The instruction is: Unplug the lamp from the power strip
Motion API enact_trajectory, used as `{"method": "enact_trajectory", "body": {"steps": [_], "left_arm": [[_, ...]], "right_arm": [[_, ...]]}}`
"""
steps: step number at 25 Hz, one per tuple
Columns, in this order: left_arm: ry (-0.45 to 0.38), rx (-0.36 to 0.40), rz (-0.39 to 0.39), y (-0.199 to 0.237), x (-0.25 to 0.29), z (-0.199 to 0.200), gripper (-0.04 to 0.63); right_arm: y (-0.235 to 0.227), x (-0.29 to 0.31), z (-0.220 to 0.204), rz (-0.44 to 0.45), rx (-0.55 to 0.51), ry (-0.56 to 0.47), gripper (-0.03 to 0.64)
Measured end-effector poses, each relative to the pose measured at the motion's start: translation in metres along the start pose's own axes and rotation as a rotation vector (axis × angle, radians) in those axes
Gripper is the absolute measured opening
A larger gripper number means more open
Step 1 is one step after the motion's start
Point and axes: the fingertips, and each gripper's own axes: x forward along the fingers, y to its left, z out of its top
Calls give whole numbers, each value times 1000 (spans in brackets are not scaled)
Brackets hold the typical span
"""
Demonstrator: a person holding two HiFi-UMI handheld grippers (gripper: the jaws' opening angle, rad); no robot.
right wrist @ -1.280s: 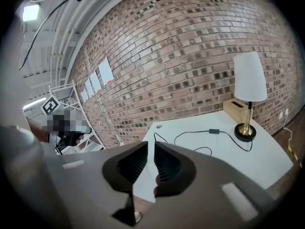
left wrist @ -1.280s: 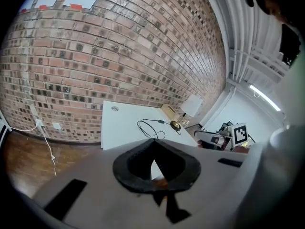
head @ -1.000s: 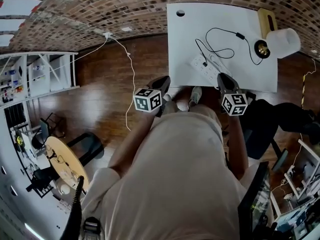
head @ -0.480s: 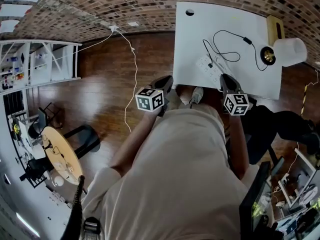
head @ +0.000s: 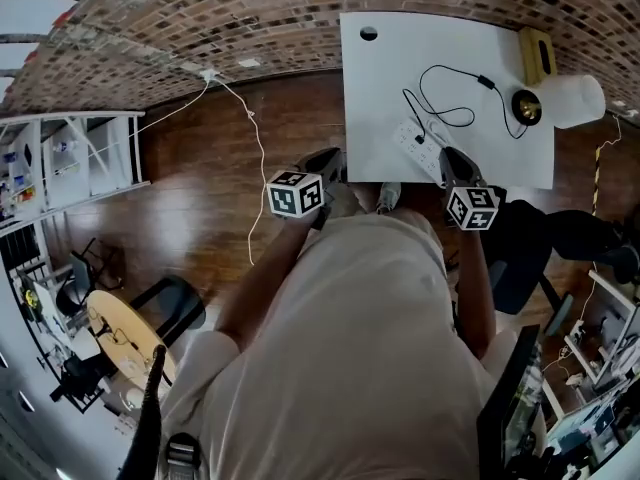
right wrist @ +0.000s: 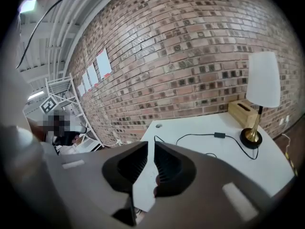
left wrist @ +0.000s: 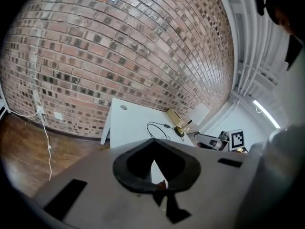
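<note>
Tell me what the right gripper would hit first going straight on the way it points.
Probably the white table, near its front edge: the right gripper aims slightly down at it. The power strip lies just left of that line; depth is unclear.

— Any words or numbers to read?
— None. The left gripper [head: 329, 156] and right gripper [head: 448, 154] cubes carry only black-and-white square patterns (no letters); the sheets [right wrist: 102, 62] on the brick wall look blank.

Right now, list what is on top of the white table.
A lamp, its black cord, a power strip and a tan box sit on the table. The right gripper covers part of the near edge.
</note>
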Motion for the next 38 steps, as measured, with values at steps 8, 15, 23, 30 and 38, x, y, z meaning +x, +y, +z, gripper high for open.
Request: {"method": "enact_trajectory", "body": {"steps": [8, 15, 23, 30, 38], "left_arm": [[76, 91, -168, 14, 24, 54, 5], [164, 157, -361, 23, 49, 55, 5], [311, 240, -464, 10, 85, 37, 5], [352, 284, -433, -17, 122, 28, 5], [387, 303, -370, -27, 146, 9, 5]], "right_arm": [[14, 14, 30, -140, 48, -31, 36], [23, 23, 31, -261, 83, -20, 37], [21, 14, -1, -326, 153, 11, 37], [-4, 33, -30, -258, 74, 132, 49], [-19, 57, -35, -124, -70, 218, 61]]}}
